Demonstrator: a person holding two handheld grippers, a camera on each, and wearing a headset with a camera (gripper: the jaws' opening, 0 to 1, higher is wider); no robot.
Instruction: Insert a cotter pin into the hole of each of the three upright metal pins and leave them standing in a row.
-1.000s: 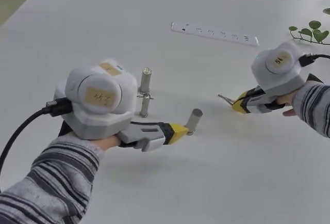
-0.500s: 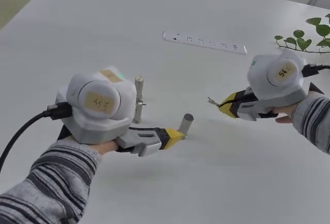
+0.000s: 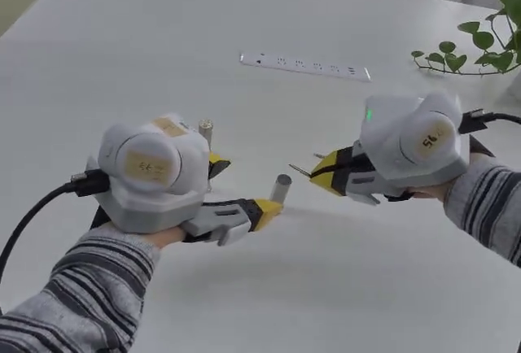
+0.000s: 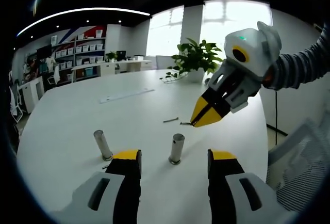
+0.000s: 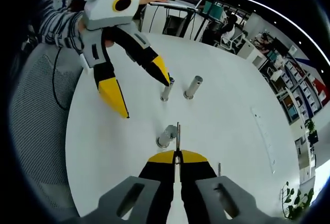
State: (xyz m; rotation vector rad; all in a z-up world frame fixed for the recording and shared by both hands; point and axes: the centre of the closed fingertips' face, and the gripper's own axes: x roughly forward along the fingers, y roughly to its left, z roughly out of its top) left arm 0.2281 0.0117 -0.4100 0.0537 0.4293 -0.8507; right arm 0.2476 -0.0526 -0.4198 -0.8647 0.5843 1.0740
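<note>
Cotter pin point(image 5: 178, 133) pinched in right tongs point(image 5: 177, 156) hovers near metal pin point(image 4: 177, 148) standing before spread left tongs point(image 4: 174, 157).

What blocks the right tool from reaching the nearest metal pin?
Likely nothing, so yes: bare table lies between the right tool, holding a cotter pin, and the metal pin; the left tool stands opposite.

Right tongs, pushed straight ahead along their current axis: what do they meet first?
Likely the nearest upright grey metal pin: the thin cotter pin clamped in the right tongs points just beside its top. Depth is unclear, so it might slip past.
</note>
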